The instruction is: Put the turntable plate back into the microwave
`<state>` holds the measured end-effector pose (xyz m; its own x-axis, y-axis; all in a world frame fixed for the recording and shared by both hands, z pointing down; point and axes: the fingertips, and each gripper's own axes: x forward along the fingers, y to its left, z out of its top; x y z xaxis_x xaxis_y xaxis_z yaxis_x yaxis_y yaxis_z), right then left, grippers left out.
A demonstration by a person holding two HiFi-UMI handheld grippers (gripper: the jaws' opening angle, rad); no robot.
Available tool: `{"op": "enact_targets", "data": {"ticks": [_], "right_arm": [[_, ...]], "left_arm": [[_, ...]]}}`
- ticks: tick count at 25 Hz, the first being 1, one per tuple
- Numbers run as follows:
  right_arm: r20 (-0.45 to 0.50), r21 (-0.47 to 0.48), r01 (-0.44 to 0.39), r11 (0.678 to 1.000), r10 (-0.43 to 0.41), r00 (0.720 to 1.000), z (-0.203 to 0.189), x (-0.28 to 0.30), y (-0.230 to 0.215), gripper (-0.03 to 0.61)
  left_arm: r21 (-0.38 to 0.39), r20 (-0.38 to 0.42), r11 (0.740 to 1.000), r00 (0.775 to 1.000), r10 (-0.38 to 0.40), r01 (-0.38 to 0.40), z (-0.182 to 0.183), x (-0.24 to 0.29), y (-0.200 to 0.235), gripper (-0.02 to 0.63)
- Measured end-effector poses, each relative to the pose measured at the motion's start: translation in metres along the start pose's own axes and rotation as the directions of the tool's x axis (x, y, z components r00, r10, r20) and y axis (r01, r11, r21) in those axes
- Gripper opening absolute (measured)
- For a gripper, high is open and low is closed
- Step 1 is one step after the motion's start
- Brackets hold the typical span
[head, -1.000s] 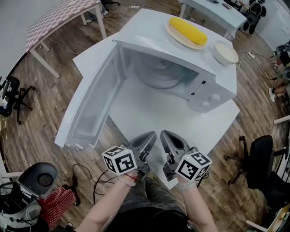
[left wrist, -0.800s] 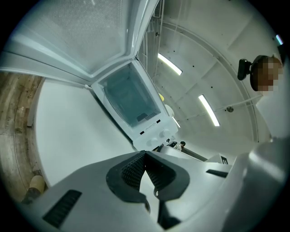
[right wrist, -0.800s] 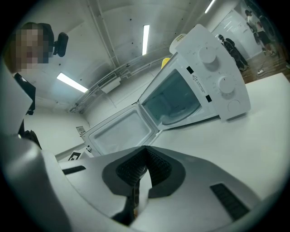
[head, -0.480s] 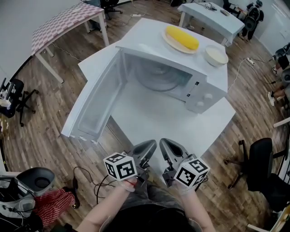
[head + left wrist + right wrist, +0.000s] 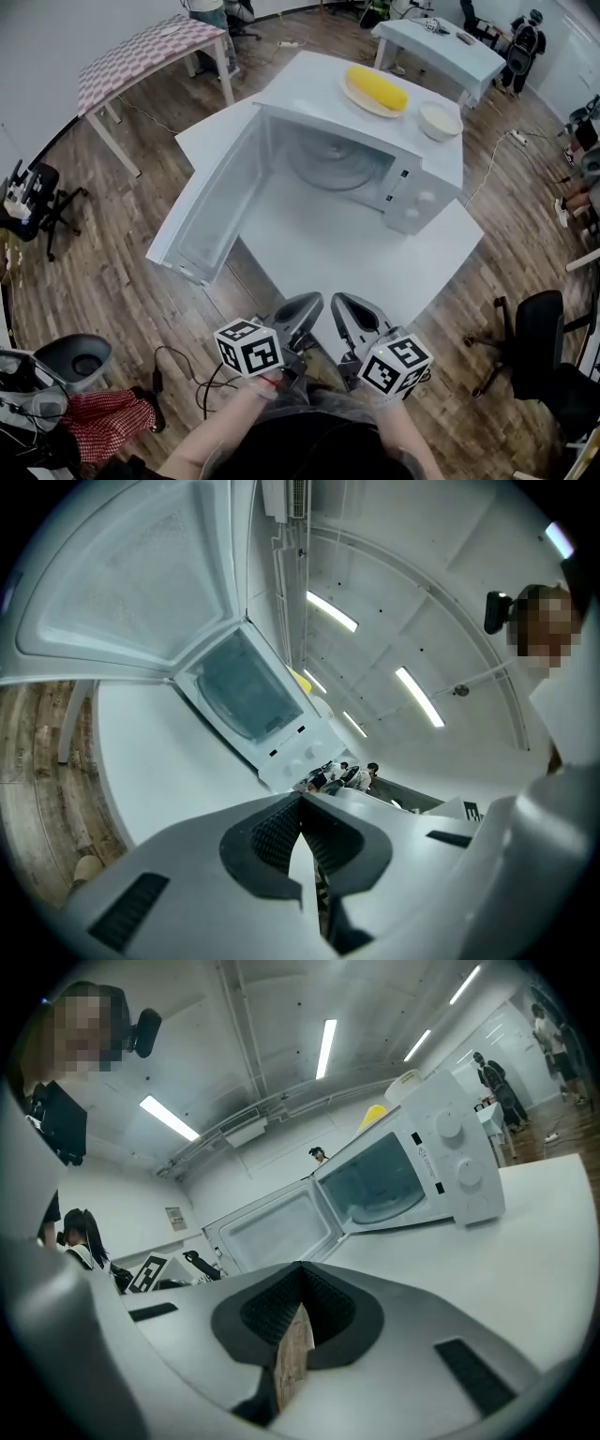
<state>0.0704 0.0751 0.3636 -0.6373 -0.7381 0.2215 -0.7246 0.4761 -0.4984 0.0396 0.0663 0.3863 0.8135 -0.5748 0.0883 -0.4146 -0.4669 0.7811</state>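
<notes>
Plate (image 5: pixel 330 167) looks seated in the microwave (image 5: pixel 419 199). Left gripper (image 5: pixel 298 312) and right gripper (image 5: pixel 349 312) backed off past the table (image 5: pixel 375 272) near edge, both closed, empty. Basically done.

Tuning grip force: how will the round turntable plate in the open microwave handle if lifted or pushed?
The turntable plate looks like clear, glossy glass: probably stiff, breakable and slippery to grip. It is wide and flat, so held at one edge it would likely lever down. Lying flat in the microwave, a push would probably slide or spin it.
</notes>
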Motion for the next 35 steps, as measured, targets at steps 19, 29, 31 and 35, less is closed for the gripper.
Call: {"op": "enact_targets", "data": {"ticks": [19,29,31,35], "right_arm": [[0.045,-0.048,-0.047,0.998,0.049,0.998,0.011,-0.014,0.037,0.020],[0.046,-0.057,-0.050,0.997,0.053,0.998,0.008,-0.015,0.047,0.020],[0.047,-0.058,-0.049,0.997,0.051,0.998,0.008,-0.015,0.047,0.020],[0.043,-0.055,-0.045,0.997,0.048,0.998,0.007,-0.015,0.048,0.020]], "left_arm": [[0.015,0.054,1.000,0.999,-0.006,0.005,0.002,-0.030,-0.029,0.012],[0.006,0.058,1.000,0.998,0.000,0.000,0.001,-0.040,-0.028,0.012],[0.003,0.056,1.000,0.998,0.000,0.000,0.001,-0.041,-0.028,0.012],[-0.006,0.056,1.000,0.998,0.005,-0.005,0.000,-0.043,-0.026,0.012]]}}
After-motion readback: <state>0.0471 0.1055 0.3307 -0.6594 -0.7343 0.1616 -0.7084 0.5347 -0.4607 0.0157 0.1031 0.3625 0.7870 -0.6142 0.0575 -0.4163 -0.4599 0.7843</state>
